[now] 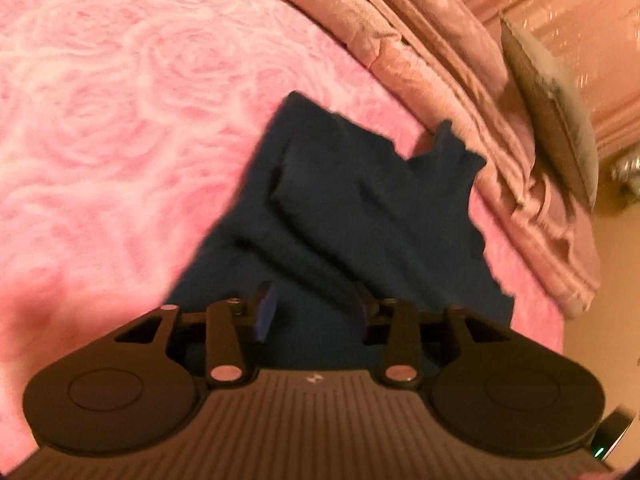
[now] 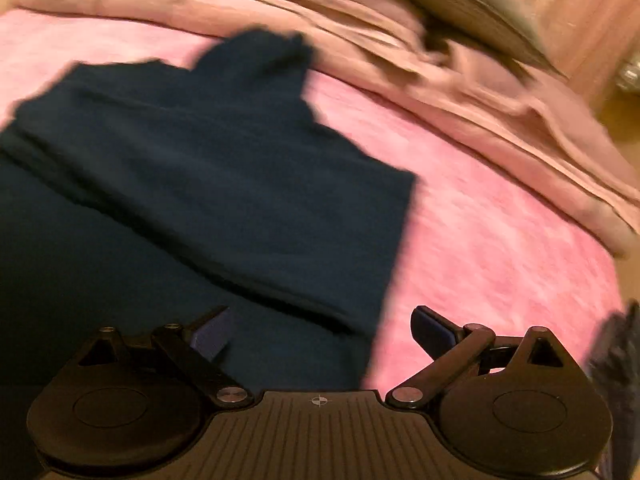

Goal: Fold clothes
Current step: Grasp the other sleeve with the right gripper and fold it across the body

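A dark navy garment lies partly folded on a pink rose-patterned blanket, with a folded band running across it and a sleeve end toward the far edge. My left gripper is open just above its near part, nothing between the fingers. In the right wrist view the same garment fills the left half, over the pink blanket. My right gripper is wide open at the garment's near right edge, its left finger over the cloth and its right finger over the blanket. Both views are motion-blurred.
A bunched dusty-pink bedspread lines the far side of the bed, also in the right wrist view. An olive cushion leans beyond it. A dark fuzzy item sits at the right edge. The bed edge and floor lie to the right.
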